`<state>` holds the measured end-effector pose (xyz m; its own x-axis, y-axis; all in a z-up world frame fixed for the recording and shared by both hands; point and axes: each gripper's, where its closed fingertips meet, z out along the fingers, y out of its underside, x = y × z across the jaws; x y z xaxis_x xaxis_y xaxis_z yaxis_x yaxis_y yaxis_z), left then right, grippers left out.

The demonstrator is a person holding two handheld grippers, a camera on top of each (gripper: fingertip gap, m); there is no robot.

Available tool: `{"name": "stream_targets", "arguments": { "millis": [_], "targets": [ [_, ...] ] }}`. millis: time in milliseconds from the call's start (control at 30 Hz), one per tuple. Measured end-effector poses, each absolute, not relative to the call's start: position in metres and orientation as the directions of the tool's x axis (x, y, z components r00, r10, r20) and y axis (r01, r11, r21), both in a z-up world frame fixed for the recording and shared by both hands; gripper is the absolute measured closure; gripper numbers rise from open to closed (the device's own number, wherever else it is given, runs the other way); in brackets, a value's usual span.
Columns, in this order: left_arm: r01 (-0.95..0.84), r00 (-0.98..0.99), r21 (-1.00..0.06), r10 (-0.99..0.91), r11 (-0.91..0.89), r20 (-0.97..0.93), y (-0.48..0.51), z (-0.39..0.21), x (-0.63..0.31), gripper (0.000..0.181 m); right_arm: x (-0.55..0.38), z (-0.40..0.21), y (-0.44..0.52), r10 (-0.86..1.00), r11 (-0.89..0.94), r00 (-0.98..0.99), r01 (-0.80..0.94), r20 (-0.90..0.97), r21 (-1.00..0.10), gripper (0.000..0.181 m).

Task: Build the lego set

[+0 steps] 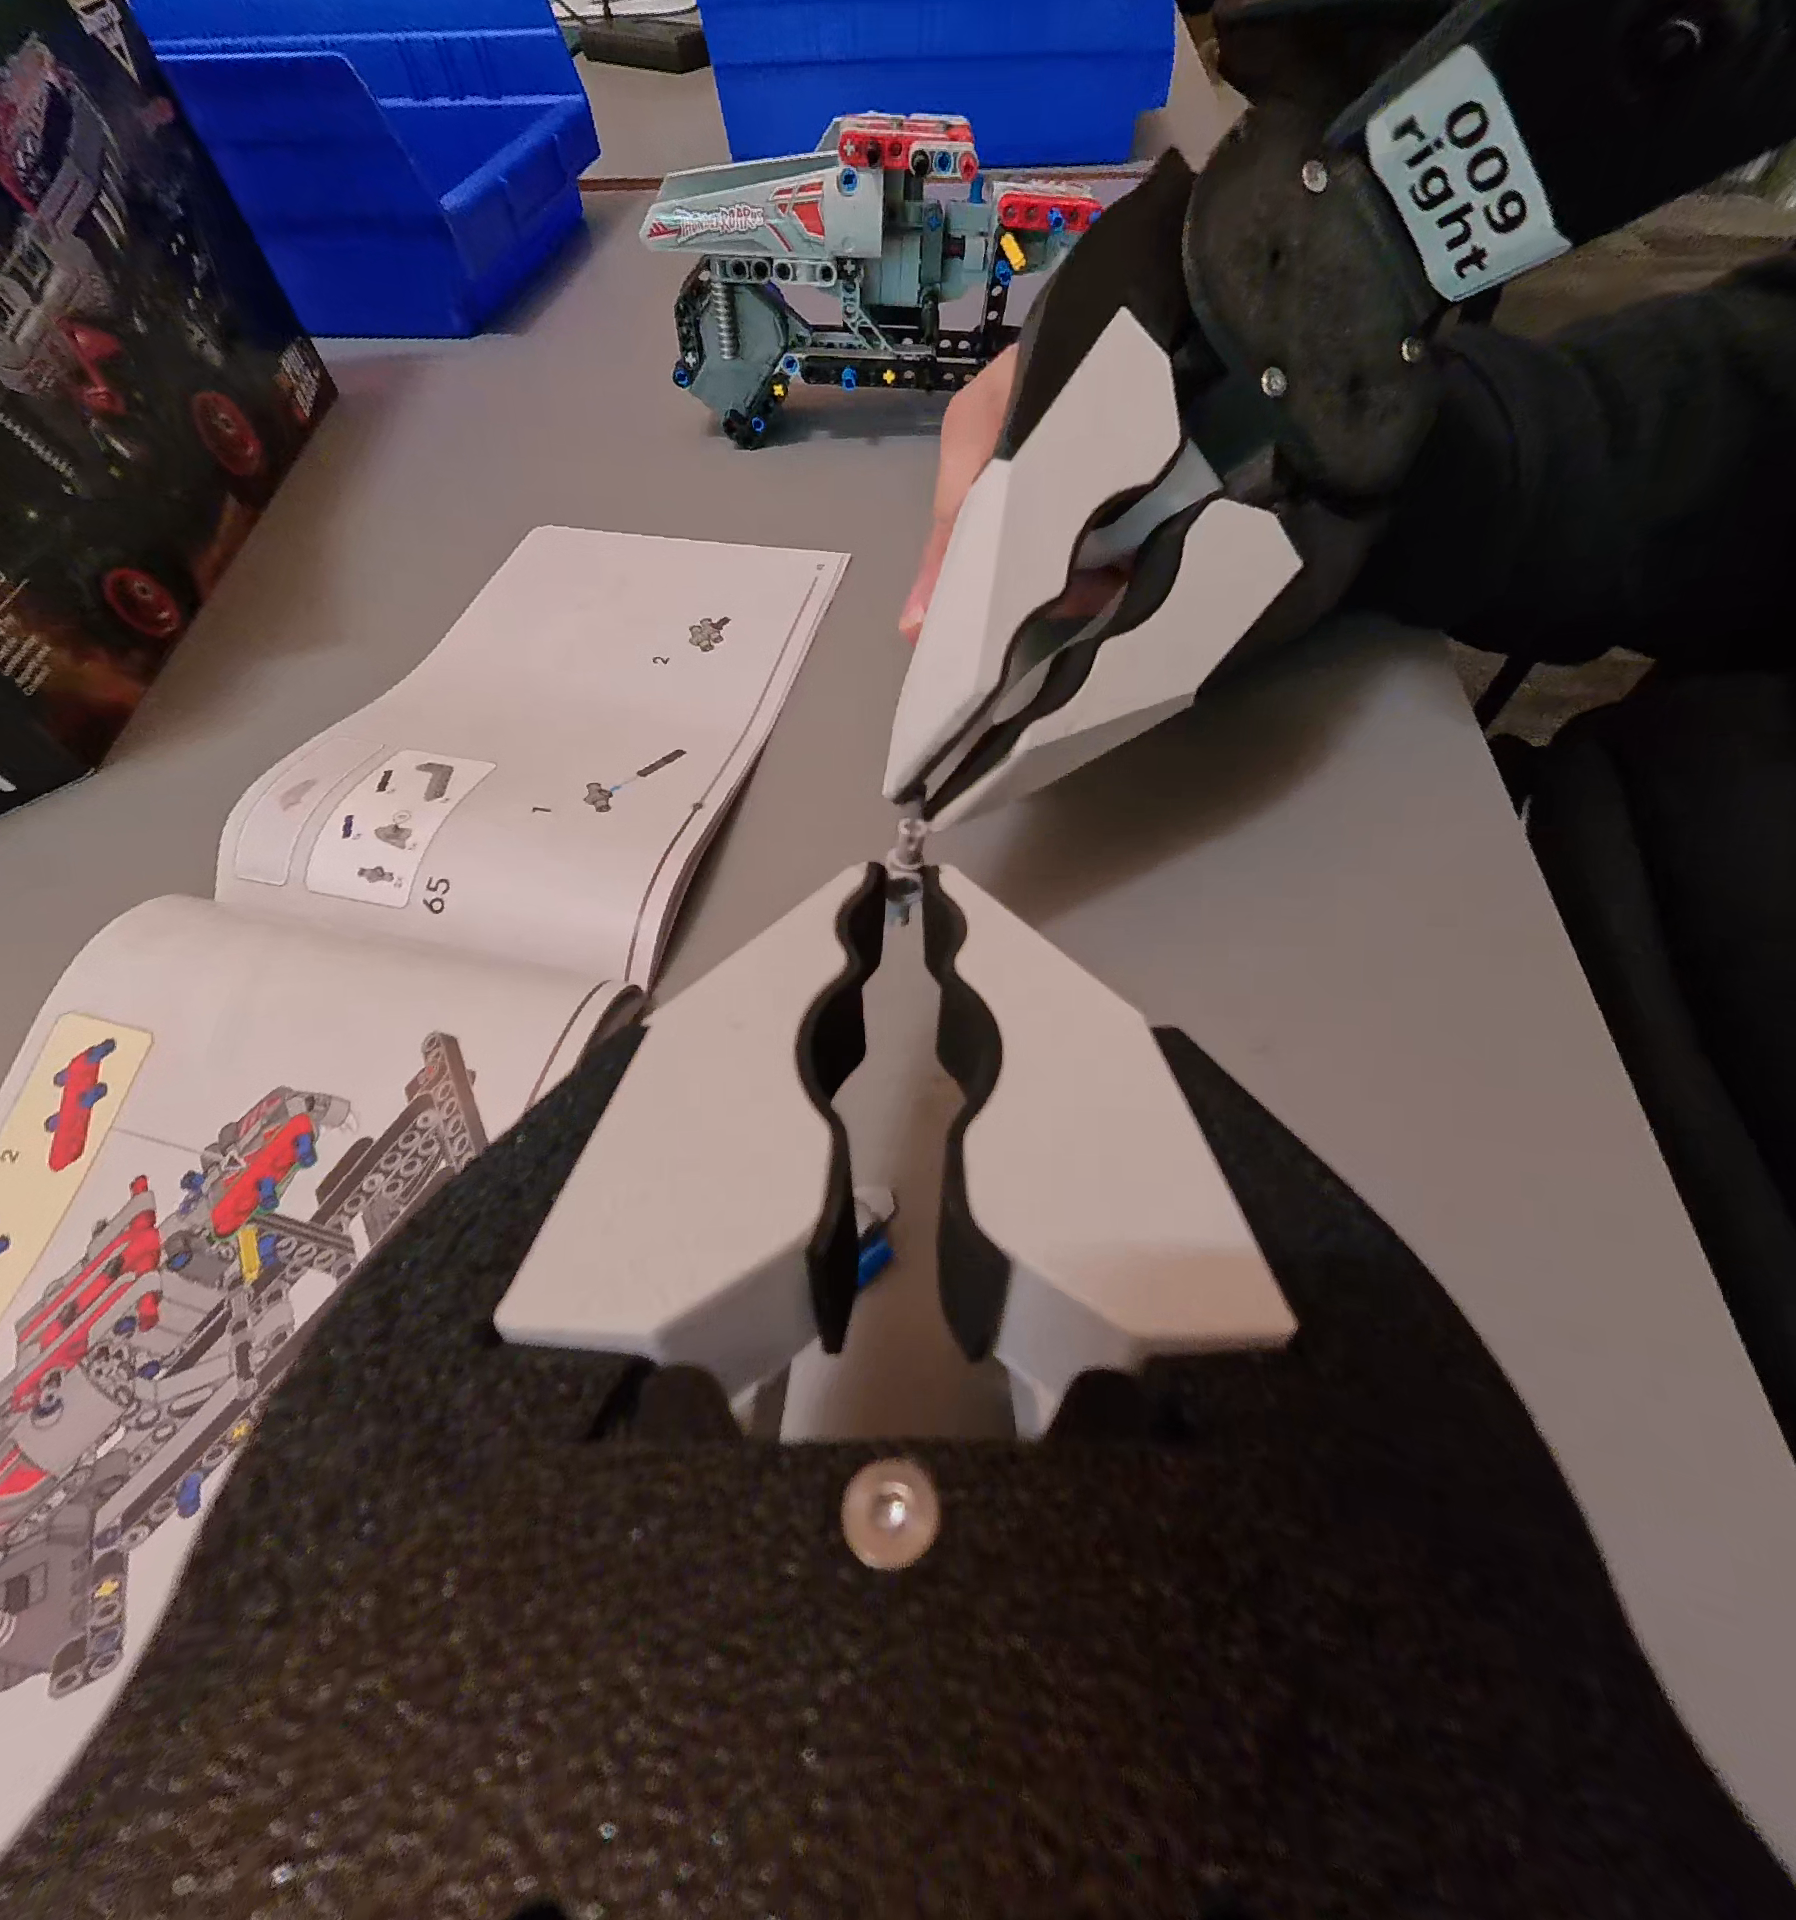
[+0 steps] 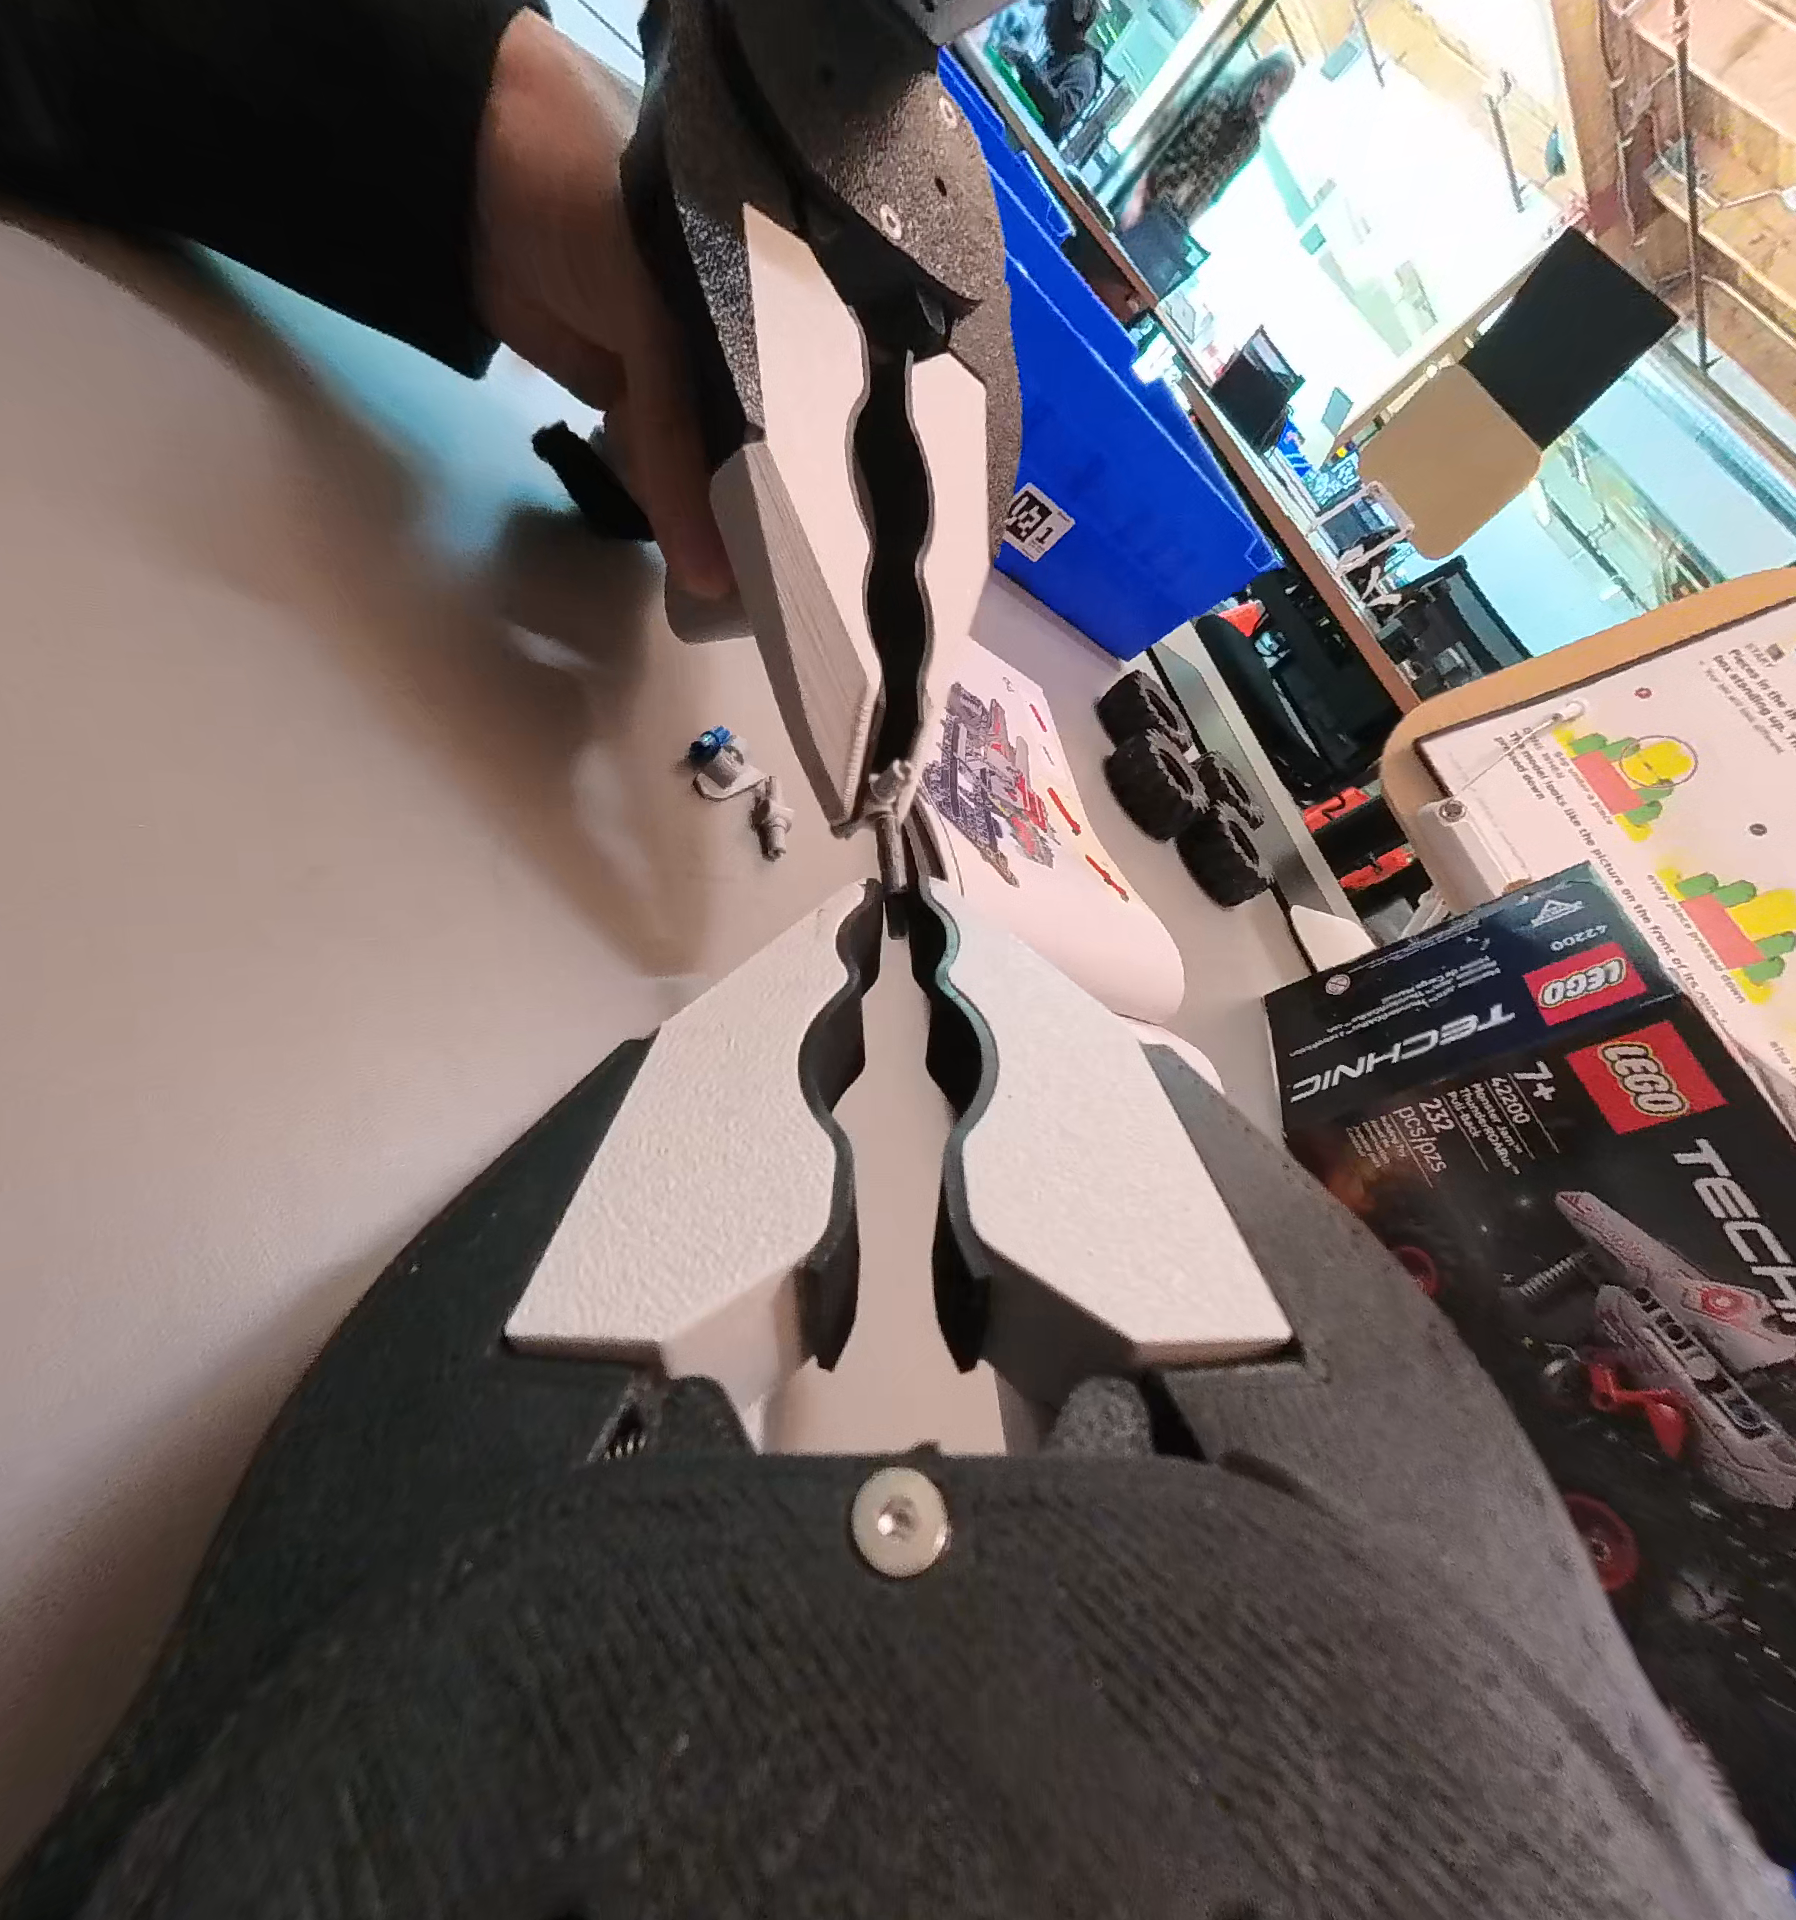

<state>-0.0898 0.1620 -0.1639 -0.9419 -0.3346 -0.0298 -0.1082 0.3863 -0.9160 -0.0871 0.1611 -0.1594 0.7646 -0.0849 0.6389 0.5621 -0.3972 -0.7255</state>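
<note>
My left gripper (image 1: 904, 899) and my right gripper (image 1: 915, 805) meet tip to tip above the table. Each is shut on one end of a small grey pin-and-connector part (image 1: 907, 844). The right wrist view shows the same: my right gripper (image 2: 899, 914) below, my left gripper (image 2: 873, 805) coming in from above, and the small grey part (image 2: 889, 836) between them. The partly built grey and red model (image 1: 873, 270) stands at the back of the table. The open instruction booklet (image 1: 478, 831) lies to the left.
A blue pin with a grey piece (image 2: 717, 764) and a loose grey pin (image 2: 769, 826) lie on the table under my left gripper. The set's box (image 1: 63, 364) stands left, blue bins (image 1: 385, 156) behind. Black tyres (image 2: 1185, 800) lie past the booklet. The table edge (image 1: 1528, 831) runs on the right. The grippers are tip to tip, or close to it.
</note>
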Motion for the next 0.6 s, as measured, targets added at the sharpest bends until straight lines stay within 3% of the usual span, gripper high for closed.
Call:
{"name": "stream_targets", "arguments": {
  "millis": [33,467,600],
  "targets": [
    [-0.110,-0.943,-0.917,-0.333,0.384,-0.026,0.1619,-0.1636,-0.0902,0.176,-0.0876,-0.1603,0.1619,-0.079,-0.403,0.757,0.570,0.648,-0.716,0.178],
    [-0.122,-0.947,-0.907,-0.321,0.402,-0.014,0.1627,-0.1683,-0.0913,0.176,-0.0898,-0.1624,0.1642,-0.026,-0.471,0.587,0.707,0.809,-0.529,0.177],
    [-0.046,-0.950,-0.899,-0.297,0.436,-0.095,0.1634,-0.1697,-0.0928,0.176,-0.0920,-0.1655,0.1651,-0.012,-0.460,0.619,0.694,0.785,-0.554,0.178]
  ]
}}
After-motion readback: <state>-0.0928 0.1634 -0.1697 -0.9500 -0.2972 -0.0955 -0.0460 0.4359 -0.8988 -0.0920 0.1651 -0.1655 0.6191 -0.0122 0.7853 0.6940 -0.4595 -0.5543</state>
